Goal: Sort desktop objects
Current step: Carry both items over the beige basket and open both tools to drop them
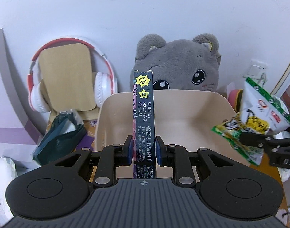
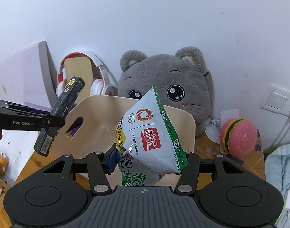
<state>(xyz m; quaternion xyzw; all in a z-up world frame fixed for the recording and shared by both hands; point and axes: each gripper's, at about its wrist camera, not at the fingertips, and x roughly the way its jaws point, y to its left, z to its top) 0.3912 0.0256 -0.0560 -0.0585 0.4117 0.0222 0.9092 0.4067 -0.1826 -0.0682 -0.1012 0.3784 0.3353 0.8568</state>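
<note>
My left gripper (image 1: 144, 150) is shut on a slim dark box (image 1: 144, 112) with yellow star stickers, held upright over the near side of a beige bin (image 1: 194, 117). In the right wrist view the same dark box (image 2: 59, 112) hangs tilted at the bin's left wall. My right gripper (image 2: 147, 159) is shut on a puffy white and green snack bag (image 2: 150, 131), above the beige bin (image 2: 99, 114). That snack bag (image 1: 259, 114) shows at the right edge of the left wrist view, beside the bin.
A grey plush cat (image 1: 179, 64) sits against the wall behind the bin. Red and white headphones (image 1: 49, 70) hang on a wooden stand at the left. A dark pouch (image 1: 59, 133) lies left of the bin. A pink burger toy (image 2: 238, 136) sits at the right.
</note>
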